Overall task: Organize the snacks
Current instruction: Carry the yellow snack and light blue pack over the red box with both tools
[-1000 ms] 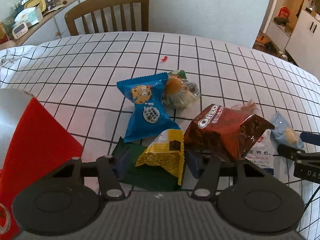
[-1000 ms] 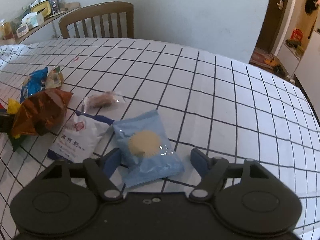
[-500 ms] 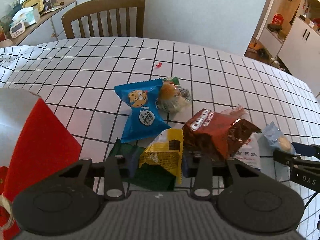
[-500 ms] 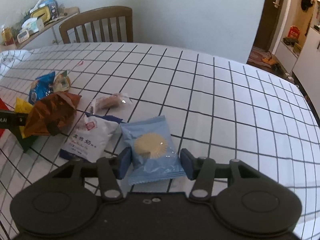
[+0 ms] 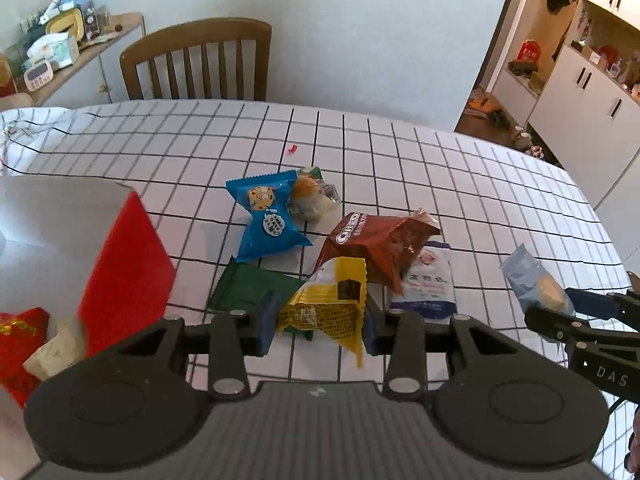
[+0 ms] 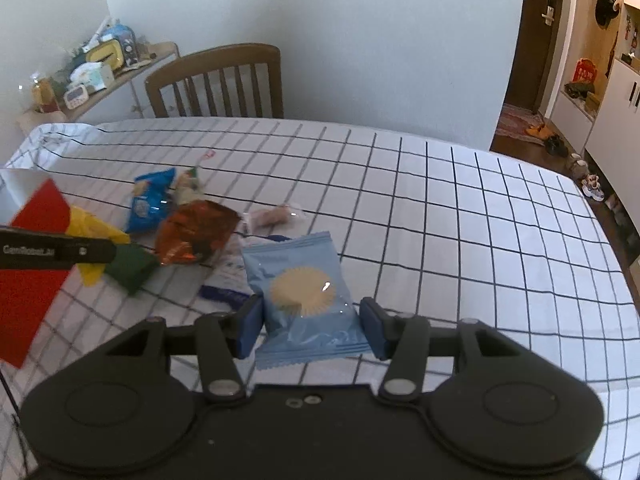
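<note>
Table under a white cloth with a black grid (image 5: 440,184). Lying on it, clustered: blue cookie packet (image 5: 266,216), clear-wrapped bun (image 5: 314,198) touching its right side, brown Oreo bag (image 5: 376,240), white and blue milk-tablet pouch (image 5: 428,280) partly under that bag, dark green packet (image 5: 248,286), small clear-wrapped pinkish snack (image 6: 274,216). Farther back, alone: tiny red scrap (image 5: 294,148). At left edge: red and white box (image 5: 124,272).

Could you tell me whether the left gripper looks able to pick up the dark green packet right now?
Probably not yet: the left gripper is shut on the yellow packet, so its jaws are occupied. The dark green packet lies just beneath, uncovered on its left side, within easy reach once the yellow one is released.
</note>
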